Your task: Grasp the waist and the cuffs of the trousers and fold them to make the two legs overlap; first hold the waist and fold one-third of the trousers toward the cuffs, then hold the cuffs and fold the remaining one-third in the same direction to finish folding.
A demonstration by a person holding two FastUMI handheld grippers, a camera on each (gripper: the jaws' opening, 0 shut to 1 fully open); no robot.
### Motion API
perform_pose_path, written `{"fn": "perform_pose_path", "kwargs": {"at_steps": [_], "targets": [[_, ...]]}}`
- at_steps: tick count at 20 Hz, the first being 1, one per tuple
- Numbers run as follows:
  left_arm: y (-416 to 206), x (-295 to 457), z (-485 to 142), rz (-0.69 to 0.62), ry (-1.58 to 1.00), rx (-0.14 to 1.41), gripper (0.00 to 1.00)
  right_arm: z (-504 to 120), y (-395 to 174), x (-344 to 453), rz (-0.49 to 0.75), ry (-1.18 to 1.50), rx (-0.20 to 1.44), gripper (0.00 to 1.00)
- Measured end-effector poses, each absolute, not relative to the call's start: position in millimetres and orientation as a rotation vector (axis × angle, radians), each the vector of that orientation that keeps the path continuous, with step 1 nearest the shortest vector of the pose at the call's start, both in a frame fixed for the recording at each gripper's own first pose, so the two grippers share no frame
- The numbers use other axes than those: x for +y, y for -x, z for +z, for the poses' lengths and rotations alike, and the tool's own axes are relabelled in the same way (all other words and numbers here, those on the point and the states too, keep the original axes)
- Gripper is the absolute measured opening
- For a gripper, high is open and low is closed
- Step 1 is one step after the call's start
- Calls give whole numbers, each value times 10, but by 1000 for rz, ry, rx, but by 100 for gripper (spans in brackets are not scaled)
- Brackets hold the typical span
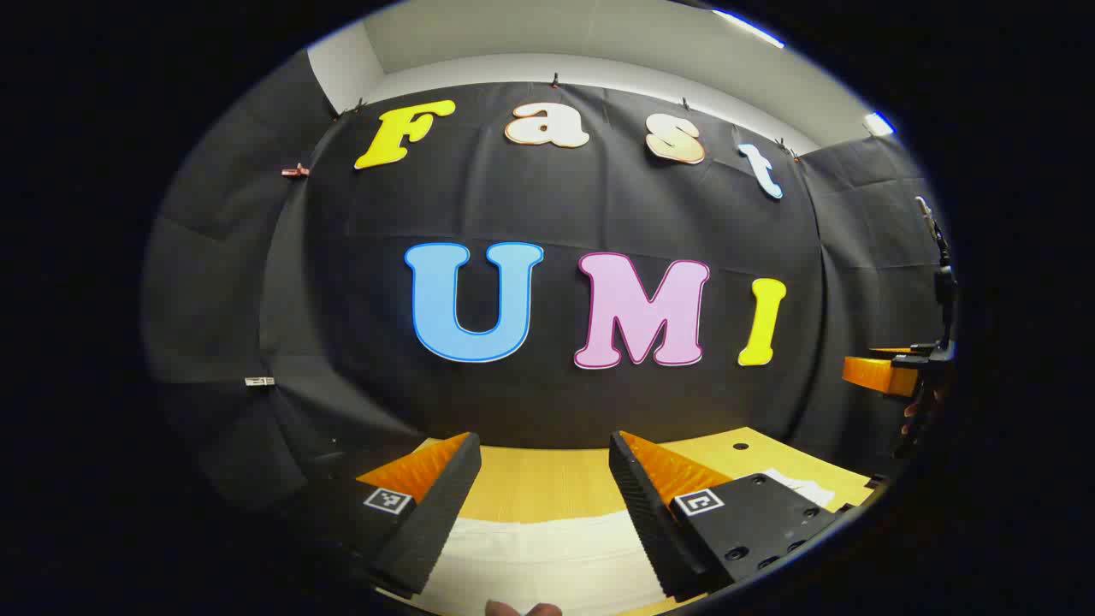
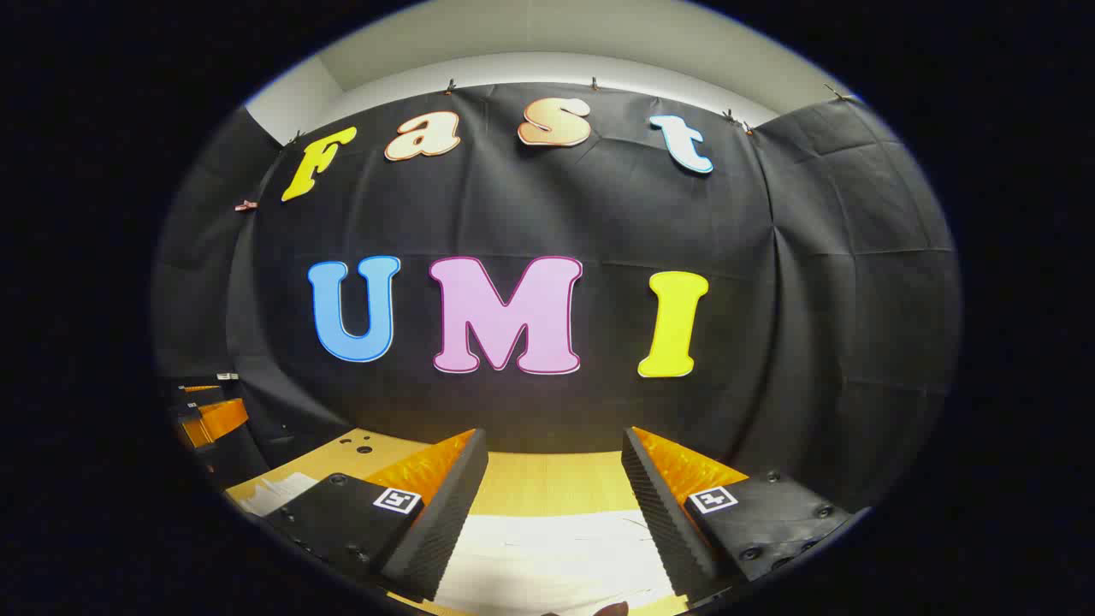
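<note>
**A:** What are your tools doing right now?

**B:** My left gripper (image 1: 541, 488) is spread wide with nothing between its fingers. My right gripper (image 2: 552, 492) is the same, wide and empty. Both hang above the table (image 1: 547, 483), pointing level toward the back wall of the booth. In the left gripper view I can also see the right gripper far off at the edge.

**A:** And the trousers?

**B:** The trousers (image 1: 547, 560) lie on the table directly below and between each pair of fingers. In the right gripper view the trousers (image 2: 556, 556) show the same way. They look pale, almost white, lying flat with faint creases. I cannot tell which end is the waist or the cuffs from here.

**A:** So what step is this, in your judgement?

**B:** I think it is the approach, with no grasp made yet. To do it well I should tip both grippers downward, bring the fingers to the fabric's edge, and pinch both layers together. I would take each end at matching spots, so the legs land evenly on each other.
</note>
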State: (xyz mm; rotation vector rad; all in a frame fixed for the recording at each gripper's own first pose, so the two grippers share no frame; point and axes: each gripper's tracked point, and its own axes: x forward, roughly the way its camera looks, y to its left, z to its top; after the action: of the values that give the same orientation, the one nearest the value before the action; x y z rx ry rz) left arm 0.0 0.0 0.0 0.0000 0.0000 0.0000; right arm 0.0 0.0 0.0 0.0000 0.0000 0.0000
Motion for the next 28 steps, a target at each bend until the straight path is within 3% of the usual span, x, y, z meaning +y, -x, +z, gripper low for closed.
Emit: {"fn": "perform_pose_path", "kwargs": {"at_steps": [20, 28], "targets": [[200, 114, -141, -24, -46, 23, 95, 59, 216, 129, 25, 45, -17, 97], [283, 411, -646, -108, -271, 102, 98, -507, 340, -152, 93, 308, 104, 97]]}}
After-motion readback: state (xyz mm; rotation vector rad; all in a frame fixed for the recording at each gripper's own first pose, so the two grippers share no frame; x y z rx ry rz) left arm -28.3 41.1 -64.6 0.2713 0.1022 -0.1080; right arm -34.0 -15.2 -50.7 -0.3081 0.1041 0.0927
